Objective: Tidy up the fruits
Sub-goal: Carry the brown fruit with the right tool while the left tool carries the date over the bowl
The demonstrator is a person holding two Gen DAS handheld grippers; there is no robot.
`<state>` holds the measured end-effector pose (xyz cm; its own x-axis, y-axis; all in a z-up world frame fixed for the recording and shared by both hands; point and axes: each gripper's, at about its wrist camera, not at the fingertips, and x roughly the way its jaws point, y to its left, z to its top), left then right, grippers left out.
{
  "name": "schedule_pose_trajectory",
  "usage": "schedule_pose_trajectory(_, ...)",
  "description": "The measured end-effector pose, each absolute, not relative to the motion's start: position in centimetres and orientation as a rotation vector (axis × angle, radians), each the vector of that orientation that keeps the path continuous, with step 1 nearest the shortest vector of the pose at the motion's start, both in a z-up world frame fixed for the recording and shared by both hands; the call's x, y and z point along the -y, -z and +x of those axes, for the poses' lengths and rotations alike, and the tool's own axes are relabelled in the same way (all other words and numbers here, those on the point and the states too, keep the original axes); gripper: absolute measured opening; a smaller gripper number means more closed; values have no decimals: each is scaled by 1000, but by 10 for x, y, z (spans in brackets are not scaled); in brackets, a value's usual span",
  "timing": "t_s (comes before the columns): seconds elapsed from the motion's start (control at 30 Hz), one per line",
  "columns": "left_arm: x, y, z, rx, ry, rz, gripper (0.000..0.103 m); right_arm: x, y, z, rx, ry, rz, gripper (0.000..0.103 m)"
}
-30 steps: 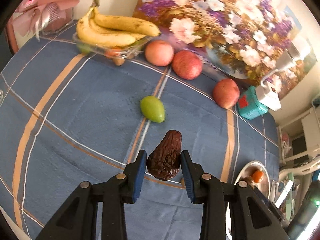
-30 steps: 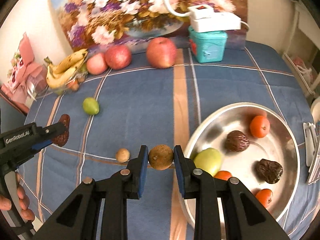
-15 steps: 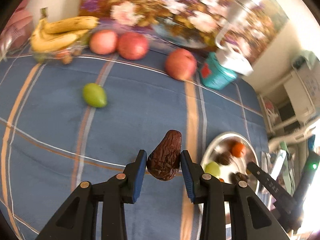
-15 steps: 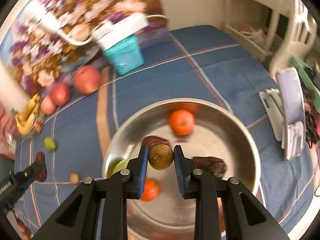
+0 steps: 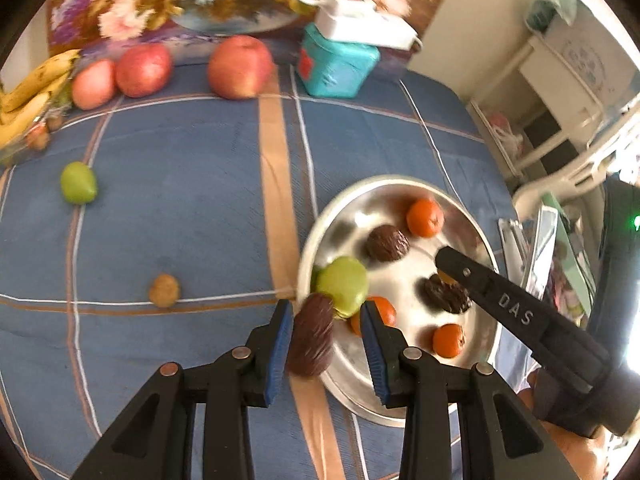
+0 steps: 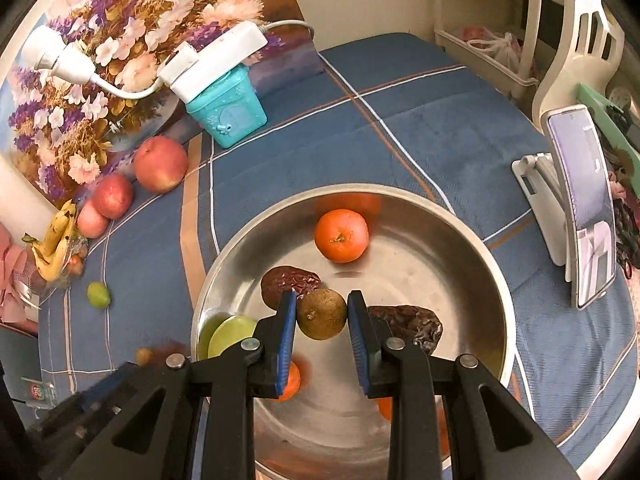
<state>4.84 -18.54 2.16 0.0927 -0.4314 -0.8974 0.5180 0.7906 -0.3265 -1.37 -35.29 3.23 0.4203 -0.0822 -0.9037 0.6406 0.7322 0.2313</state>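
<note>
both grippers now at the metal bowl, each carrying a fruit

swung across the blue striped cloth (image 5: 192, 184) since a second ago: the left gripper (image 5: 326, 334) from the open cloth near the small green fruit (image 5: 78, 183) to the near left rim of the metal bowl (image 5: 316, 224); the right gripper (image 6: 322, 324) from just outside the bowl's rim to above its middle.

left gripper: clenched on a dark wrinkled date (image 5: 312, 334), held upright between the blue pads, low over the bowl's rim. right gripper: clenched on a small round brown fruit (image 6: 322, 314), hanging over the bowl's floor, seen in the left view as a black arm reaching in from the right.

inside the bowl: a green apple (image 5: 345, 290) at the left edge, several small oranges, the clearest toward the far side (image 6: 341, 235), and two more dark dates, one near the middle (image 6: 290, 282) and one toward the right (image 6: 412, 322).

outside the bowl, on the cloth: a small tan nut-like fruit (image 5: 164, 290) to the left, the green fruit farther left, three red apples in a row along the back, the largest (image 5: 240, 66) nearest a teal box (image 5: 336, 66), and bananas (image 5: 30, 98) at the far left. behind these, a flower painting (image 6: 120, 40). at the right, a phone on a stand (image 6: 580, 208).
</note>
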Motion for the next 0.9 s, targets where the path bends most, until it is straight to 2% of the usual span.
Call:
schedule_pose_trajectory(0.23, 191, -10, 45, -1329, 721, 95, 38, 351, -27, -12, -1068, 471, 618, 27)
schedule_pose_trajectory(0.6, 123, 3, 80, -1358, 540, -46, 38, 347, -22, -12, -1091, 450, 620, 27)
schedule_pose_trajectory(0.8, 111, 13, 74, -1378, 480, 2, 39, 335, -21, -16, -1097, 435, 597, 27)
schedule_pose_trajectory(0.83, 110, 16, 73, -1391, 483, 3, 41, 334, -21, -17, -1098, 433, 595, 27)
schedule_pose_trajectory(0.9, 111, 22, 71, -1411, 476, 15, 54, 331, -20, -19, -1101, 428, 591, 27)
